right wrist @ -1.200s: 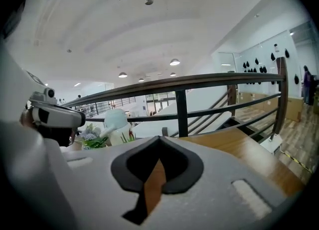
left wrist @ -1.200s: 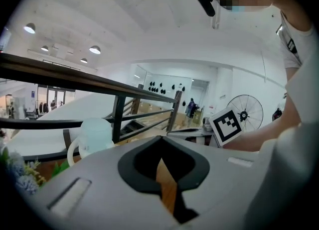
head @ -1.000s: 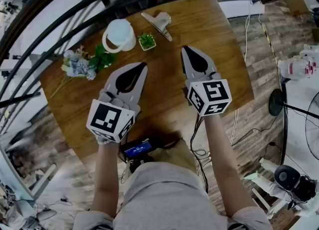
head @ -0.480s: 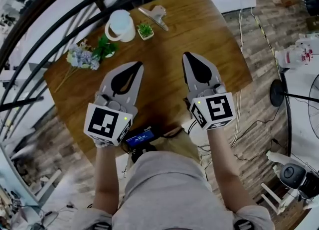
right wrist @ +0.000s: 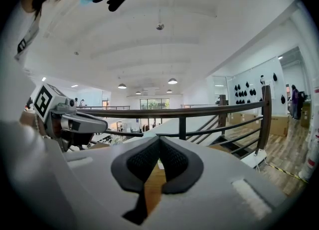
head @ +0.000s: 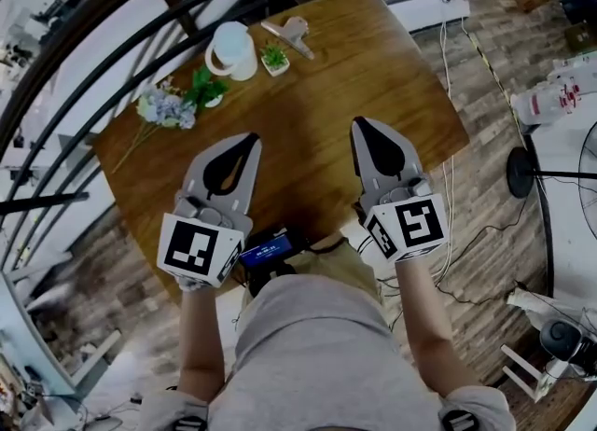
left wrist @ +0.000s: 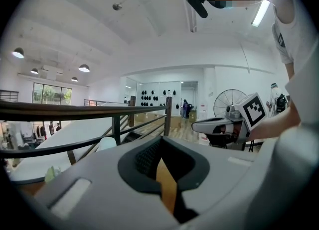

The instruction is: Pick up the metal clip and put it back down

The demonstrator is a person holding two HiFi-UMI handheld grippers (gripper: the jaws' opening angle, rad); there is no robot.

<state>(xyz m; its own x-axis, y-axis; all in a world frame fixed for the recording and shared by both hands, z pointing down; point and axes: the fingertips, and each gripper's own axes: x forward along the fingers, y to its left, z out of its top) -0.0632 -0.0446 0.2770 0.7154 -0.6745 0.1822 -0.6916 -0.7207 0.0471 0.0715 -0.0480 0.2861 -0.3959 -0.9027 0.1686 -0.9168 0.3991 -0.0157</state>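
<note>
The metal clip [head: 290, 34] lies at the far edge of the wooden table [head: 317, 112], next to a small potted plant [head: 274, 58]. My left gripper [head: 252, 141] hovers over the near left part of the table, shut and empty. Held level with it on the right is my right gripper [head: 359, 125], also shut with nothing in it. Both are well short of the clip. In the left gripper view the jaws [left wrist: 160, 142] meet at the tips, and the right gripper view shows its jaws [right wrist: 158, 139] closed too. Neither gripper view shows the clip.
A white mug [head: 232, 49] and a bunch of artificial flowers [head: 177, 103] sit at the table's far left. A dark railing [head: 112, 56] curves past the far side. A small device with a blue screen [head: 268, 250] is at the person's waist. Cables run over the floor [head: 448, 56] to the right.
Both grippers have drawn back toward the person and risen, away from the clip. The clip, mug and plant stay in place on the table. Both stay shut.
</note>
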